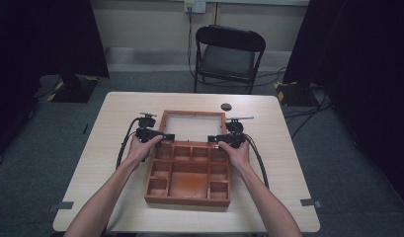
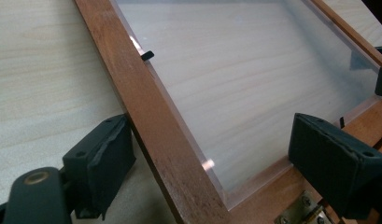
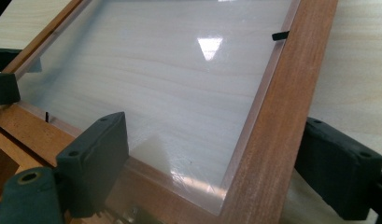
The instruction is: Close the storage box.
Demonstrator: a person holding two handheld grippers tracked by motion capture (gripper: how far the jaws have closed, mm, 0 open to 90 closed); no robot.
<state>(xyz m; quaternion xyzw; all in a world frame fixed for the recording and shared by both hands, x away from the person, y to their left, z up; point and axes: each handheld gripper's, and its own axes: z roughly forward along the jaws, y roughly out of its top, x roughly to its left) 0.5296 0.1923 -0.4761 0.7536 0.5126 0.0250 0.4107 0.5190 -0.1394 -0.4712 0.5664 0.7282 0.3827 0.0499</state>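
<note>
A wooden box (image 1: 188, 175) with small compartments sits on the table (image 1: 115, 113), its front edge near the table's near edge, and its hinged lid (image 1: 193, 126) — a wooden frame around a clear pane — lies flung open toward the table's far edge. The left gripper (image 1: 166, 138) is at the lid's left rail, close to the hinge corner; in the left gripper view (image 2: 212, 163) its jaws straddle that rail, one pad just beside the outer edge, the other over the pane with a clear gap, so the jaws stand open and squeeze nothing. The right gripper (image 1: 215, 139) mirrors this at the lid's right rail — in the right gripper view (image 3: 216, 163) its jaws also stand apart around the wood, not pressing it. A brass hinge (image 2: 303, 212) shows by the left corner.
</note>
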